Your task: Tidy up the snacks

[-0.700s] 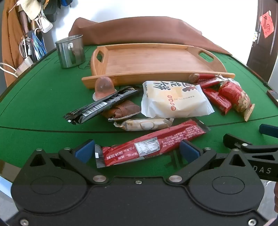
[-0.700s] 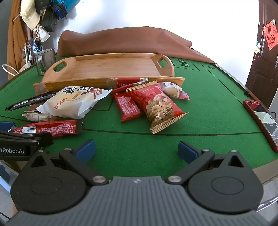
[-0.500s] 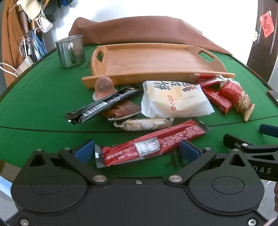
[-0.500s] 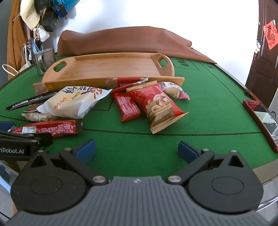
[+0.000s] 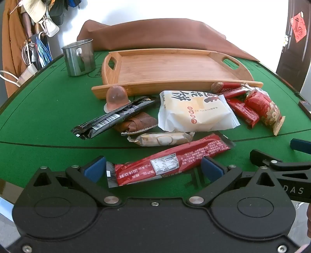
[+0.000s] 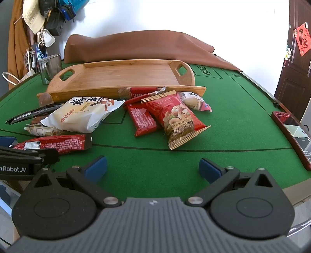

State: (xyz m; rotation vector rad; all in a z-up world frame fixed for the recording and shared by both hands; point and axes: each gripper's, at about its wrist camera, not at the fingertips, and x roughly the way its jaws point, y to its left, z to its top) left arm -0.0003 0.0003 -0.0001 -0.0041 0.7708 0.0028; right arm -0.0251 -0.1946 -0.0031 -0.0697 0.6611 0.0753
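Left wrist view: one wooden tray (image 5: 175,68), one steel mug (image 5: 78,57).

This is a lived-in home, a family room by the look of it. The desk (image 5: 38,109) is covered in green felt printed with Chinese characters and lines, like a card or mahjong table. Coats, bags (image 6: 56,21) and a hat (image 6: 33,17) hang crowded on the wall at its far left corner. A dark wooden door (image 6: 293,64) on the right carries a red paper charm (image 6: 302,41). A brown cloth (image 5: 155,35) lies bunched along the far edge. On the felt sit a steel mug (image 5: 78,57), a bamboo tray (image 5: 175,85), packaged snacks (image 5: 194,111) and a red phone (image 6: 291,136).
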